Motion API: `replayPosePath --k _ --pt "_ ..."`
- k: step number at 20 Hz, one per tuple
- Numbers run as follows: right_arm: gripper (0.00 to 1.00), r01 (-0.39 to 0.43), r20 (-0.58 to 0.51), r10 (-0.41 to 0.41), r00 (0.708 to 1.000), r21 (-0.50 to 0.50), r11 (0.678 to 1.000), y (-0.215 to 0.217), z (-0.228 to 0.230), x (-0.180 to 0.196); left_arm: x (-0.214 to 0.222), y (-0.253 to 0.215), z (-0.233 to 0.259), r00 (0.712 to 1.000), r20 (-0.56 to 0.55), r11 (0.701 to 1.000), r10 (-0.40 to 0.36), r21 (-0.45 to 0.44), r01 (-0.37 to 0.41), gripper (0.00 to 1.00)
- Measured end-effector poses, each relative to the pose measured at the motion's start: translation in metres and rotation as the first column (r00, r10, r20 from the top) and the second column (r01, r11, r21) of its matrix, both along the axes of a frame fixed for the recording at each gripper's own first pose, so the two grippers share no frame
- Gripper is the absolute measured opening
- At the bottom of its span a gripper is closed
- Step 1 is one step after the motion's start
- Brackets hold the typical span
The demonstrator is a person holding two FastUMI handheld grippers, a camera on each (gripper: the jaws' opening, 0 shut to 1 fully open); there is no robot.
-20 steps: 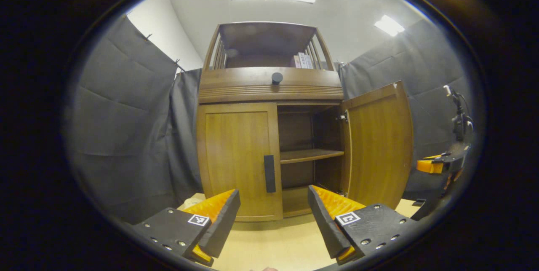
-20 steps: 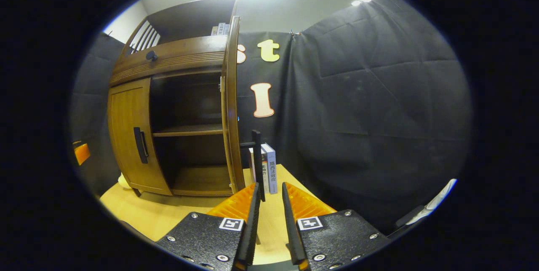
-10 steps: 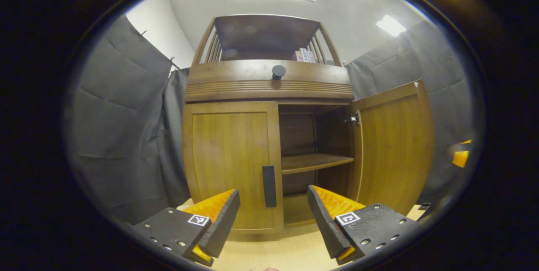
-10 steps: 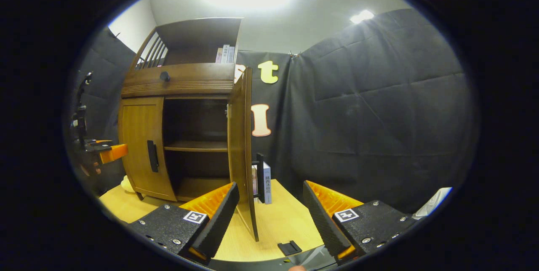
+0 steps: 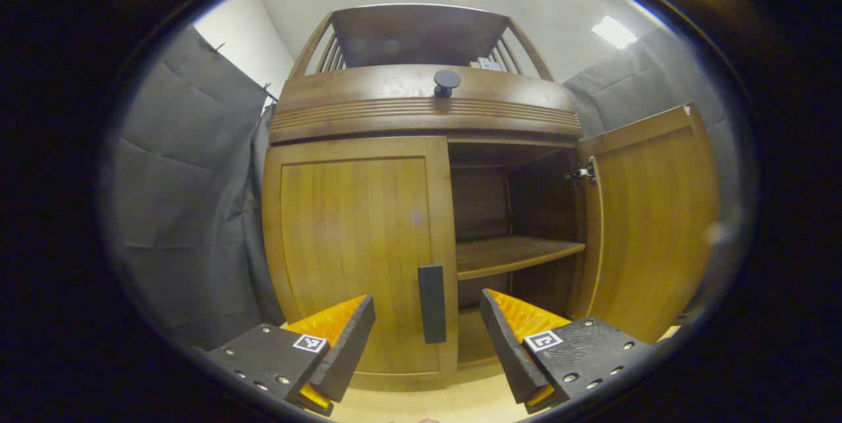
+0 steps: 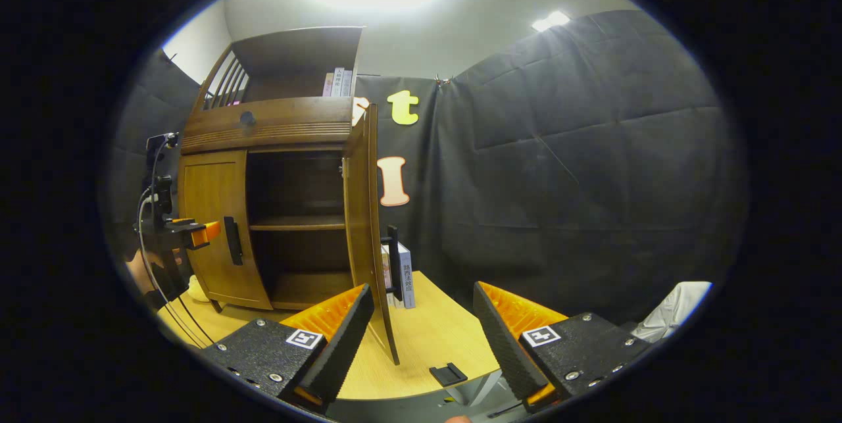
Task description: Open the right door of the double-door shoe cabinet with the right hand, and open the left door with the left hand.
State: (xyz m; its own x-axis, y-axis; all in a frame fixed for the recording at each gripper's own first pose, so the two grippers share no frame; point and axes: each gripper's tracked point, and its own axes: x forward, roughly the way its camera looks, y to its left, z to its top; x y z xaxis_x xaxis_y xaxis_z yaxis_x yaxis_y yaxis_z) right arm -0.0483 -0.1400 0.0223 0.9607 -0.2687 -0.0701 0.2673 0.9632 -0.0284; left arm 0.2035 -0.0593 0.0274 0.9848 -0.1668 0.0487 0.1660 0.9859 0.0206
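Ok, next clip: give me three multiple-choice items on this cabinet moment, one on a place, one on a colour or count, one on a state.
1. Where does the left door's handle sit in the left gripper view?
A. Between the left claw's two fingers
B. Above the round knob
C. On the inner shelf

2. How many cabinet doors stand open?
A. None
B. One
C. Two

3. What state is the right claw in?
A. Shut on a door handle
B. Shut on nothing
C. Open, holding nothing

Answers:
1. A: the dark handle stands in the gap between the fingers, farther off and not touched.
2. B: the right door is swung out, showing the shelf, while the left door lies flush and closed.
3. C: its fingers are spread wide, with the right door's edge and the tabletop seen between them.
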Motion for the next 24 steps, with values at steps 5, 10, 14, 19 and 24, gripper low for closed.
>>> replayPosePath --k 5,10,14,19,24 --pt "0.94 0.034 -0.014 -0.034 0.999 -0.004 0.999 -0.01 0.001 -0.006 0.037 -0.014 -0.02 1.0 -0.031 1.0 0.003 -0.004 -0.003 0.92" --pt "0.94 0.059 -0.05 -0.058 0.997 0.017 0.998 -0.022 -0.007 -0.014 0.067 -0.018 -0.046 0.997 -0.082 0.999 0.014 -0.038 -0.018 0.98" --pt "0.94 0.086 -0.055 -0.084 0.995 0.038 0.996 -0.032 -0.008 -0.022 0.084 -0.022 -0.055 0.995 -0.095 0.999 0.025 -0.03 -0.028 0.82" --pt "0.94 0.104 -0.057 -0.1 0.993 0.078 0.992 -0.04 -0.01 -0.019 0.092 -0.025 -0.065 0.992 -0.121 0.999 0.033 -0.001 -0.033 0.77" --pt "0.93 0.082 -0.061 -0.077 0.995 0.098 0.992 -0.039 -0.013 -0.014 0.103 -0.027 -0.078 0.985 -0.17 1.0 0.017 -0.011 -0.019 0.55"
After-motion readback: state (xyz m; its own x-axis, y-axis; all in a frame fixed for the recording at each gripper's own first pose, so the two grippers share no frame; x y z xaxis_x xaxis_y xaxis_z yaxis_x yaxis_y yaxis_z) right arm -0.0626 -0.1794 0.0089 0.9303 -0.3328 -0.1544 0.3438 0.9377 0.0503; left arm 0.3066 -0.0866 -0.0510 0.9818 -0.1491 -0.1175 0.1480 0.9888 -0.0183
